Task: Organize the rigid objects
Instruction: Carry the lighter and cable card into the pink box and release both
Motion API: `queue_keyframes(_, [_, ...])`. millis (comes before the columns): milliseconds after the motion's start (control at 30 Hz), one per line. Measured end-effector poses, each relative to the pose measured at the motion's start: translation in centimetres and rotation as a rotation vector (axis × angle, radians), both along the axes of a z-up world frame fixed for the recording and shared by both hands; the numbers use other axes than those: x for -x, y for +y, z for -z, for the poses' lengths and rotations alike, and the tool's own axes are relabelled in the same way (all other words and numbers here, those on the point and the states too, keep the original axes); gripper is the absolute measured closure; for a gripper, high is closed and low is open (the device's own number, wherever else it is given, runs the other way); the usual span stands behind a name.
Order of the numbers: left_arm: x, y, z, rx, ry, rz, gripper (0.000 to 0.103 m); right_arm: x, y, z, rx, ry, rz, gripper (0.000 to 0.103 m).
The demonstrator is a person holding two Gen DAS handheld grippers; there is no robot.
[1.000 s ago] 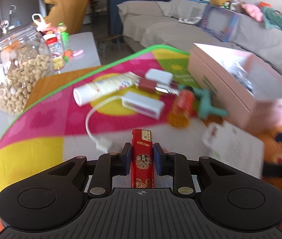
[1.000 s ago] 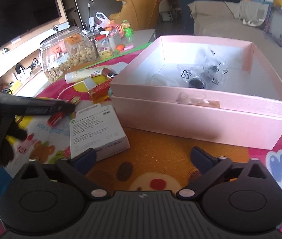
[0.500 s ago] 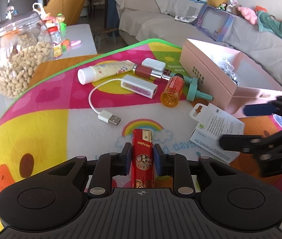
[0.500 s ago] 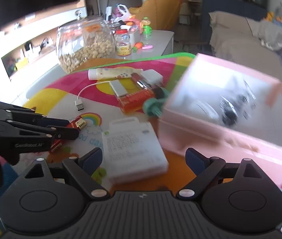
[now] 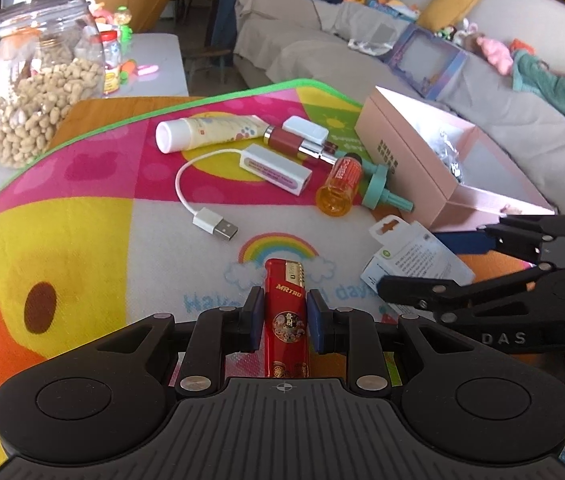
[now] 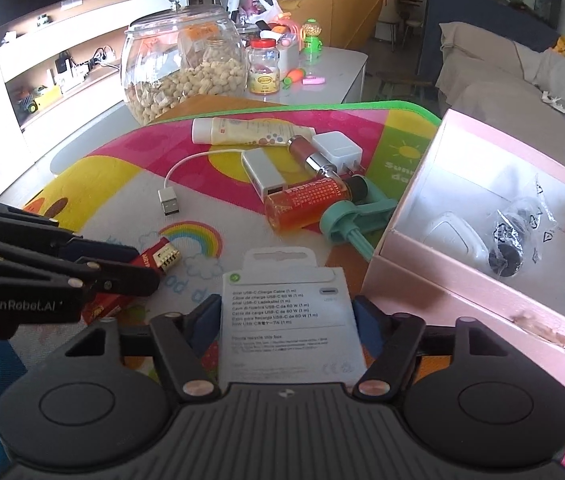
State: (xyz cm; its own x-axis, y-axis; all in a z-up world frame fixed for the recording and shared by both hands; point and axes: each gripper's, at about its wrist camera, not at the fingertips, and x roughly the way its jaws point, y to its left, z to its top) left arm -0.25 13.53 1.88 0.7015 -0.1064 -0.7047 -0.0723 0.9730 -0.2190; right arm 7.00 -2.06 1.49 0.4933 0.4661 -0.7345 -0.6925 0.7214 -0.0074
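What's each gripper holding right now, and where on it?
Left gripper: red lighter, clamped across its mid-body. Right gripper: jaws closing around the white cable box, pads at its side edges; firm hold unclear.

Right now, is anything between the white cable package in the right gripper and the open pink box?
Nothing visible blocks it. The white cardboard cable package sits between the closing right gripper jaws, and the pink cardboard box lies just to its right, open-topped. Only the box's near wall must be cleared.
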Motion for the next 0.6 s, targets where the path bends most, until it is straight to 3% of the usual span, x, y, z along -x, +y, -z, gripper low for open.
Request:
queue_keyframes(133, [0.8,-2.1,-0.2,-0.143,-0.025,0.06,0.077,1.2,-1.1,-0.6,0.006,0.014,0.0,0.035])
queue_keyframes(200, [1.8,-3.1,-0.5,-0.171,-0.043,0.112,0.077,2.5,-2.4,-1.2,-0.007,0.003,0.005,0.035])
queue_keyframes(400, [4.6,-5.7,-3.2,-0.154,-0.121,0.223,0.077,6.7,-7.8,-4.1,-0.034,-0.108,0.05,0.035])
queue_keyframes(600, [1.4,-8.3,-11.2,-0.088,-0.312,0.277,0.077,7.1,-13.6,-11.6,-0.135,-0.368,0.204,0.035])
